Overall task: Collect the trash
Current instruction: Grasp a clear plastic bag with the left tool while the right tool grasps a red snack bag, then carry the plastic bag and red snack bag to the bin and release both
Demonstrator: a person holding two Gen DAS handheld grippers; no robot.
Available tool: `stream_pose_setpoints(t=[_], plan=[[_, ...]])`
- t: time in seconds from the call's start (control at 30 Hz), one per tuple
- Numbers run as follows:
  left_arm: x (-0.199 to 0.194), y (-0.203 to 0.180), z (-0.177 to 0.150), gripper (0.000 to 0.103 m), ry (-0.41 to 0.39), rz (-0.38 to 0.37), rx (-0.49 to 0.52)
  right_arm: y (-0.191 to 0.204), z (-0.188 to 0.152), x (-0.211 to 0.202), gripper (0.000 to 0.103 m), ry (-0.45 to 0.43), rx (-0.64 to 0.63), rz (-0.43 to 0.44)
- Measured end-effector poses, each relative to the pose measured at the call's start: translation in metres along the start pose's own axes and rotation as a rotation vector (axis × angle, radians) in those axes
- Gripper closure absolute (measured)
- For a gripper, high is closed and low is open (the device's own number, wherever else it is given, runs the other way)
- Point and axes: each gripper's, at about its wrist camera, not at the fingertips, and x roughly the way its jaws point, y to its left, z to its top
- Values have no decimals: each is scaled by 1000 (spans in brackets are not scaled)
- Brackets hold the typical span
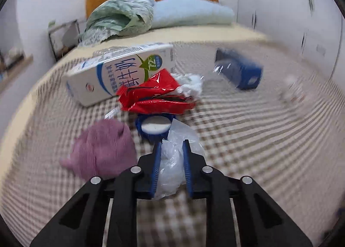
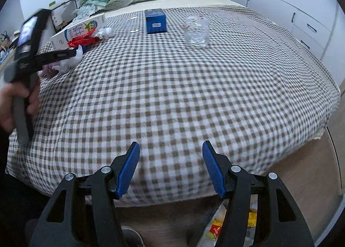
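The left tongs (image 1: 171,145) are pinching a crumpled clear plastic bag (image 1: 172,165) between their blue pads, low over the checked bedspread (image 2: 194,96). No earlier picture shows the closing itself. In the left wrist view, a blue lid (image 1: 153,127) lies just beyond the bag at 12 o'clock, a red wrapper (image 1: 155,94) sits past that, and a white milk carton (image 1: 112,76) lies on its side behind the wrapper. A purple cloth (image 1: 103,150) lies at 9 o'clock from the tongs, a white tissue wad (image 1: 192,83) touches the wrapper's far right edge, and a blue box (image 1: 239,70) lies at 1 o'clock, well apart. The right tongs (image 2: 171,148) are spread with nothing between them, hanging over the near edge of the bed. A clear bottle (image 2: 197,31) rests at 12 o'clock from them, far up the bedspread. A hand (image 2: 19,104) grips the left tool's handle at 9 o'clock.
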Motion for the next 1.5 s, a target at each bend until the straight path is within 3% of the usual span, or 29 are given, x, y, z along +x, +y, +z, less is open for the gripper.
stream_pose_setpoints(t=[0.17, 0.3, 0.37, 0.47, 0.57, 0.8, 0.83, 0.87, 0.9, 0.97, 1.13, 1.3, 1.4, 1.5], plan=[[-40, 41, 3, 86, -39, -74, -141, 36, 48, 16, 45, -54, -84, 48], [-53, 110, 17, 86, -89, -24, -249, 84, 102, 31, 45, -123, -175, 165], [-53, 151, 18, 86, -92, 28, -352, 106, 125, 42, 45, -138, -211, 208], [-38, 191, 8, 86, -31, 6, -495, 155, 167, 69, 45, -138, -327, 236], [-27, 210, -1, 86, 27, -44, -600, 203, 200, 95, 45, -144, -445, 218], [-26, 209, -4, 86, 27, -60, -602, 265, 241, 159, 45, -48, -481, 178], [-24, 210, -5, 86, 35, -61, -605, 269, 243, 168, 51, -20, -482, 183], [-23, 212, -6, 86, 40, -61, -612, 271, 245, 173, 79, -1, -476, 185], [-24, 215, -7, 86, 41, -65, -615, 269, 247, 176, 94, 15, -448, 190], [-25, 218, -6, 86, 39, -54, -615, 260, 252, 161, 99, -20, -385, 220], [-35, 214, 1, 86, 7, -52, -576, 219, 259, 95, 100, -146, -274, 257], [-59, 179, 11, 86, -33, -75, -478, 161, 244, 32, 101, -190, -177, 263], [-80, 153, 18, 86, -49, -95, -417, 118, 223, -5, 101, -203, -143, 231], [-116, 110, 15, 86, -53, -175, -350, 82, 189, -30, 101, -210, -105, 205]])
